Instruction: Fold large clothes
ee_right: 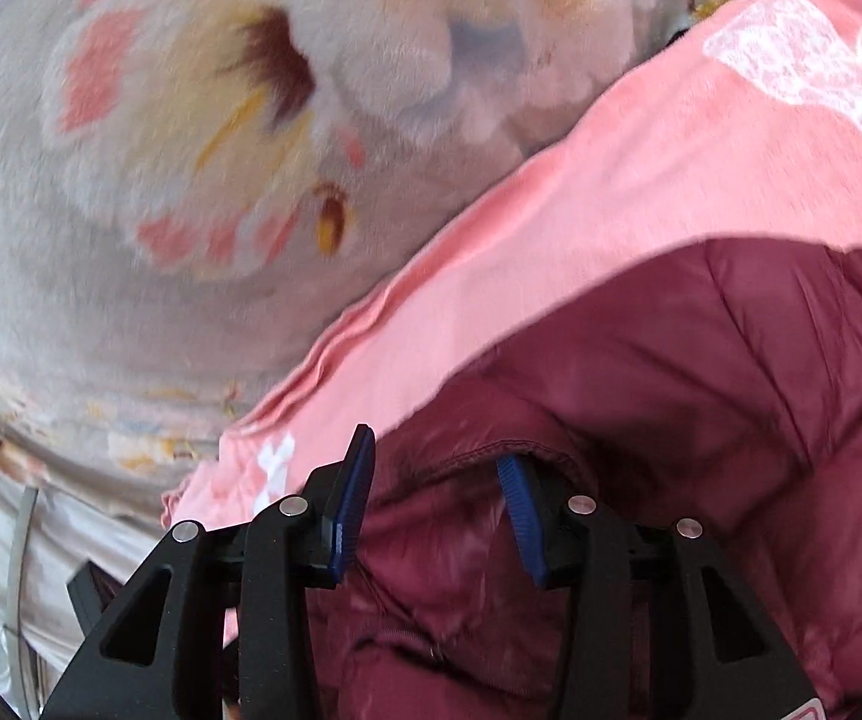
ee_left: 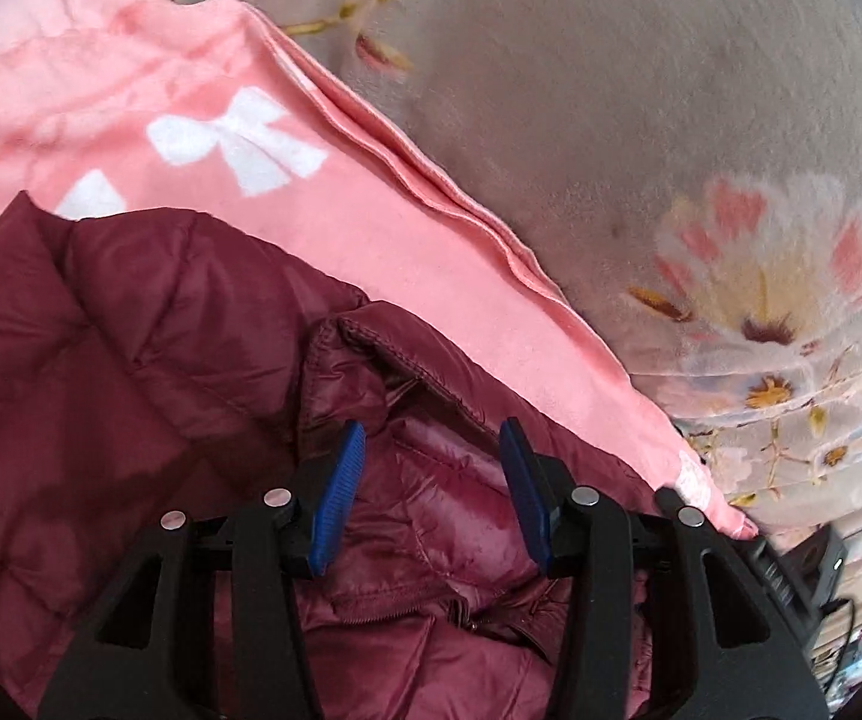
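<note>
Glossy quilted jacket, fleecy blanket

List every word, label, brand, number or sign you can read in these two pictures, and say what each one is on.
None can be read.
The maroon jacket shows stitching and a zip, no visible label.
The pink blanket carries only white bow shapes, no letters.
The grey flowered blanket has flowers only.
A pink mark at the bottom edge of the right wrist view, beside the right gripper, is cut off and unreadable.
</note>
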`<action>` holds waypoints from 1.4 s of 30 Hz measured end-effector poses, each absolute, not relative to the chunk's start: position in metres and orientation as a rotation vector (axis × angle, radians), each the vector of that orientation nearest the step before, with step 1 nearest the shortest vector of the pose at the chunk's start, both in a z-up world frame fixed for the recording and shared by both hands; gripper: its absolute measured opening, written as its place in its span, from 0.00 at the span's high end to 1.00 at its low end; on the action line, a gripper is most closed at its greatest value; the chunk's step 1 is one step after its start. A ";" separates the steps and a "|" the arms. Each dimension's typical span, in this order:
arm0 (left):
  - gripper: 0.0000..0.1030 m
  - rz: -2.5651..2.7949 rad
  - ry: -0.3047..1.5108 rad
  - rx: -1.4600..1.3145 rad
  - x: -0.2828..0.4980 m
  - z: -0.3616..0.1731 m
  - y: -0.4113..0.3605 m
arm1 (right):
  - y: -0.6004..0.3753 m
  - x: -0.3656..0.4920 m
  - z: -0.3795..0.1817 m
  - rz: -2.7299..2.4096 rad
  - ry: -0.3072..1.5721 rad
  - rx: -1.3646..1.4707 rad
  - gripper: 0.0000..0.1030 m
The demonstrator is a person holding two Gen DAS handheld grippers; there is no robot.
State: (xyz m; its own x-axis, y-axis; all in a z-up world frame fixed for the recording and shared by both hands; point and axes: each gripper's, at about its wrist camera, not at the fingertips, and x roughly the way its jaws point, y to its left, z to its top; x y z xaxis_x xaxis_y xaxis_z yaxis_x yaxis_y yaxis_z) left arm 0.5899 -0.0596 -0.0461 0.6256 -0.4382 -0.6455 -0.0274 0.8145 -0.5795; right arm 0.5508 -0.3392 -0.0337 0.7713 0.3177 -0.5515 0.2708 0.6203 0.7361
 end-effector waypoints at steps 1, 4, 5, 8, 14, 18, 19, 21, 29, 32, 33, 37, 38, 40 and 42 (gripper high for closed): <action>0.56 -0.257 0.870 -0.578 0.591 -0.047 -0.063 | -0.339 0.553 -0.031 0.034 0.705 0.920 0.65; 0.56 -0.256 0.843 -0.568 0.596 -0.045 -0.068 | -0.333 0.554 -0.019 0.072 0.673 0.875 0.86; 0.56 -0.254 0.837 -0.575 0.597 -0.043 -0.068 | -0.331 0.553 -0.015 0.087 0.664 0.859 0.91; 0.51 -0.248 0.829 -0.604 0.603 -0.042 -0.066 | -0.325 0.543 -0.006 0.100 0.631 0.789 0.94; 0.61 -0.243 0.858 -0.605 0.618 -0.050 -0.067 | -0.318 0.530 0.005 0.130 0.589 0.701 0.95; 0.92 -0.288 0.812 -0.552 0.617 -0.031 -0.072 | -0.316 0.525 0.015 0.131 0.542 0.656 0.95; 0.94 -0.296 0.773 -0.543 0.612 -0.022 -0.071 | -0.317 0.521 0.019 0.134 0.509 0.657 0.96; 0.95 -0.319 0.705 -0.525 0.602 -0.004 -0.072 | -0.318 0.517 0.023 0.123 0.482 0.645 0.96; 0.95 -0.328 0.686 -0.426 0.565 -0.009 -0.076 | -0.322 0.516 -0.019 0.059 0.703 0.602 0.96; 0.95 -0.294 0.784 -0.383 0.573 -0.039 -0.083 | -0.324 0.524 -0.045 0.031 0.802 0.610 0.96; 0.95 -0.283 0.812 -0.386 0.575 -0.048 -0.083 | -0.325 0.527 -0.051 0.028 0.825 0.612 0.96; 0.95 -0.253 0.896 -0.402 0.589 -0.077 -0.082 | -0.320 0.533 -0.063 0.022 0.870 0.581 0.96; 0.95 -0.250 0.899 -0.399 0.590 -0.078 -0.082 | -0.320 0.531 -0.062 0.021 0.868 0.580 0.96; 0.94 -0.236 0.892 -0.376 0.589 -0.079 -0.084 | -0.316 0.521 -0.055 0.019 0.855 0.575 0.91; 0.94 -0.218 0.882 -0.325 0.587 -0.077 -0.091 | -0.309 0.506 -0.042 -0.003 0.817 0.533 0.88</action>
